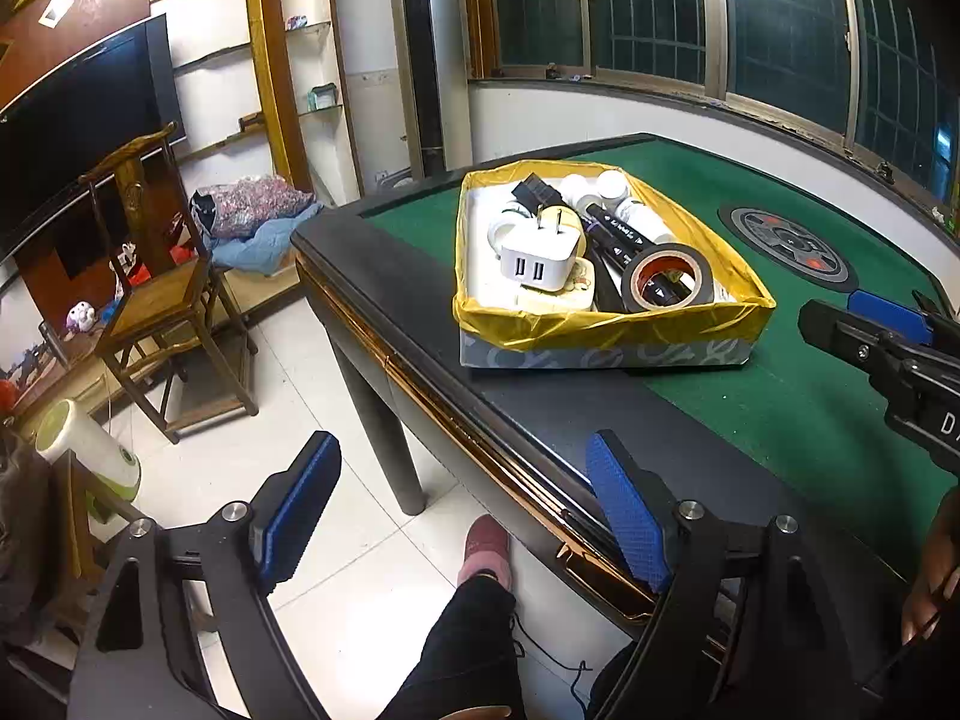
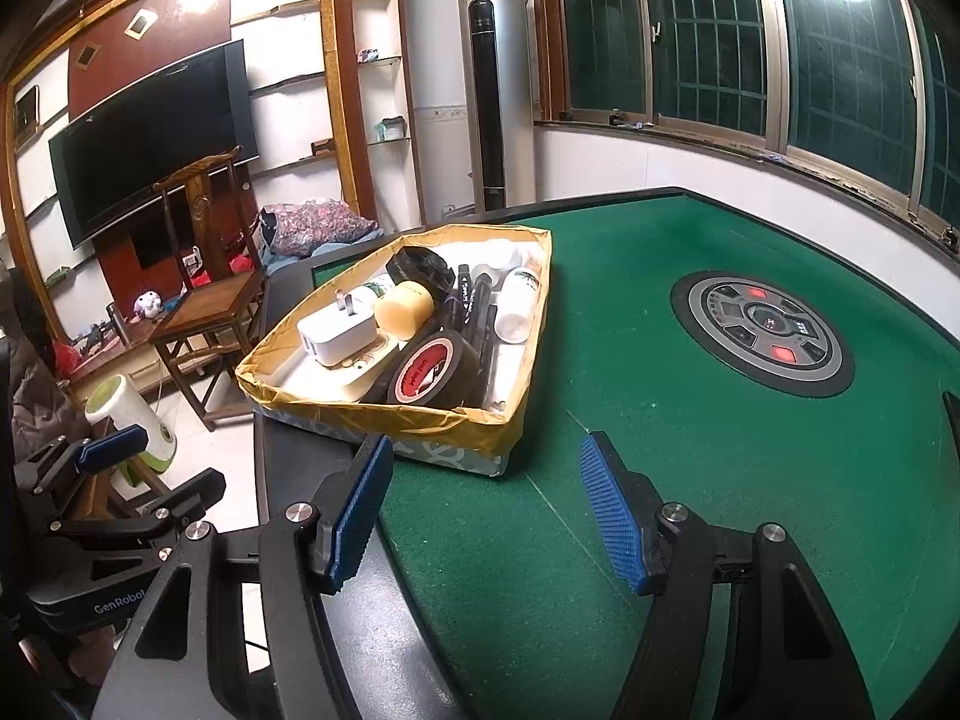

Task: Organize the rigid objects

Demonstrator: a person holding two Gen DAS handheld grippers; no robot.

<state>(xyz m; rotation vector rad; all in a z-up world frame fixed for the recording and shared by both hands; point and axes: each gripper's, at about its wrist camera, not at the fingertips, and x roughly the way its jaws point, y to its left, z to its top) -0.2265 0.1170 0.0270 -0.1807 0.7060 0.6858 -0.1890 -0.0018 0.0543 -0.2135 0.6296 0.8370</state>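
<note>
Hand-held gripper [image 2: 486,510] ribbed blue pads, foil-lined box [image 2: 414,420]

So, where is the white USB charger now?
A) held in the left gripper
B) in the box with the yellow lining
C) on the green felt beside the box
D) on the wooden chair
B: the white USB charger lies inside the yellow-lined box, among the other items; both grippers are open and hold nothing.
</note>
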